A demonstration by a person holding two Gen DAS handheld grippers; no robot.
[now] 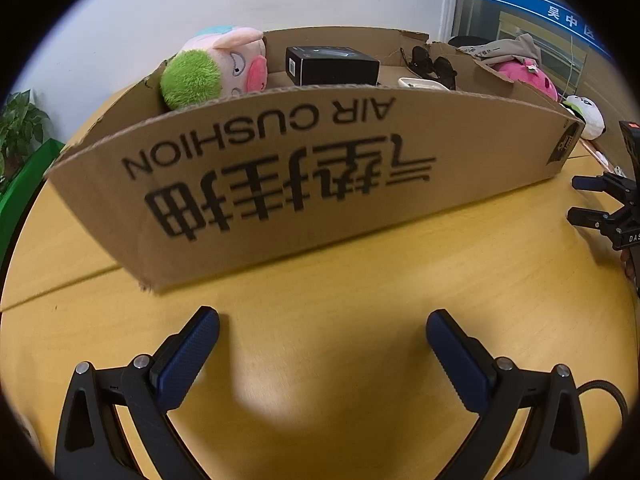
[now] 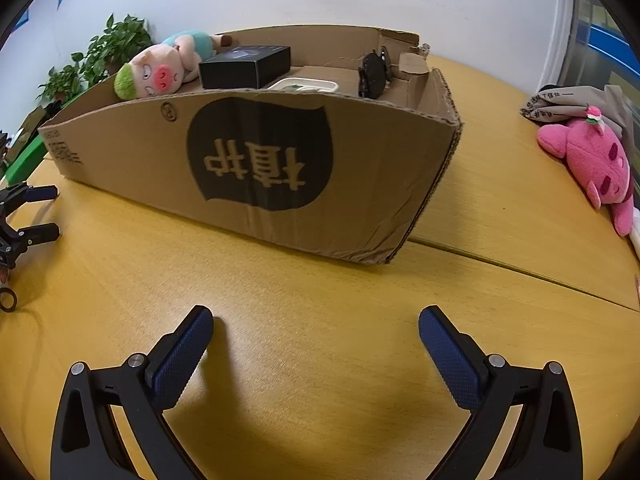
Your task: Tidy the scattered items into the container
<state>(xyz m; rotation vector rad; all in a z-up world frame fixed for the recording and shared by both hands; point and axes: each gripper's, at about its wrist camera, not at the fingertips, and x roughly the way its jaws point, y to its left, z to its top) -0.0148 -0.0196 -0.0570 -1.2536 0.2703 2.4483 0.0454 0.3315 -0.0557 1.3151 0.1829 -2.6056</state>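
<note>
Both claws spread wide, gripping nothing: left gripper [image 1: 322, 334] and right gripper [image 2: 316, 330] hovering low over the yellow table [image 2: 320, 280]. Straight ahead of each, the cardboard box [image 1: 304, 168], already holding pig plush [image 1: 224, 66], black box [image 1: 332, 65], sunglasses [image 1: 430, 65]. Off to the right claw's far right, pink plush [image 2: 592, 164] lying outside on the table.

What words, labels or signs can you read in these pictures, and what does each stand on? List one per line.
"AIR CUSHION", upside down, on the cardboard box long side.
Large Chinese characters below it: upside down, not transcribed.
Circled "R" on the box's other side.
"吴中区" on the blue sign.
Grey cloth writing: too small.
</note>
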